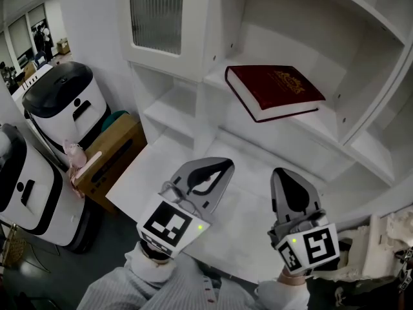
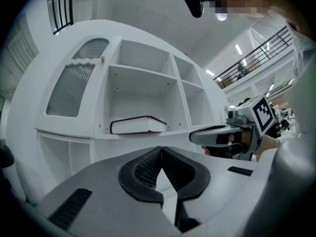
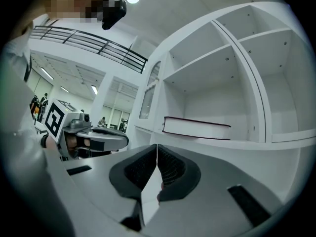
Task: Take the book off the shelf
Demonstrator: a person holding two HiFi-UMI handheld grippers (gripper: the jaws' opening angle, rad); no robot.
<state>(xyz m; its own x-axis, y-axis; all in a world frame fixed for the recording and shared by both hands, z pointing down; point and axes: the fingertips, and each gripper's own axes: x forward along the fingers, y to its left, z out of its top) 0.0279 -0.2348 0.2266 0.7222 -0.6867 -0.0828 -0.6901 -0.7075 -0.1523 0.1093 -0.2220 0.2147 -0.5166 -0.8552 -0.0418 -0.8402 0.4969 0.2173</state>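
A dark red hardback book (image 1: 274, 90) lies flat on a middle shelf (image 1: 335, 131) of the white cabinet, its spine toward me. Both grippers hover side by side below and in front of it, over the cabinet's counter, touching nothing. My left gripper (image 1: 222, 166) is shut and empty, and so is my right gripper (image 1: 284, 174). In the left gripper view the book (image 2: 138, 125) sits beyond the shut left gripper (image 2: 160, 151), with the right gripper (image 2: 217, 135) beside it. In the right gripper view the book (image 3: 196, 128) lies ahead of the shut right gripper (image 3: 157, 148).
The cabinet has a ribbed glass door (image 1: 157, 11) at upper left and open compartments around the book. A white counter (image 1: 161, 166) runs below the shelves. On the floor at left stand two white-and-black machines (image 1: 61, 102) and a cardboard box (image 1: 113, 150).
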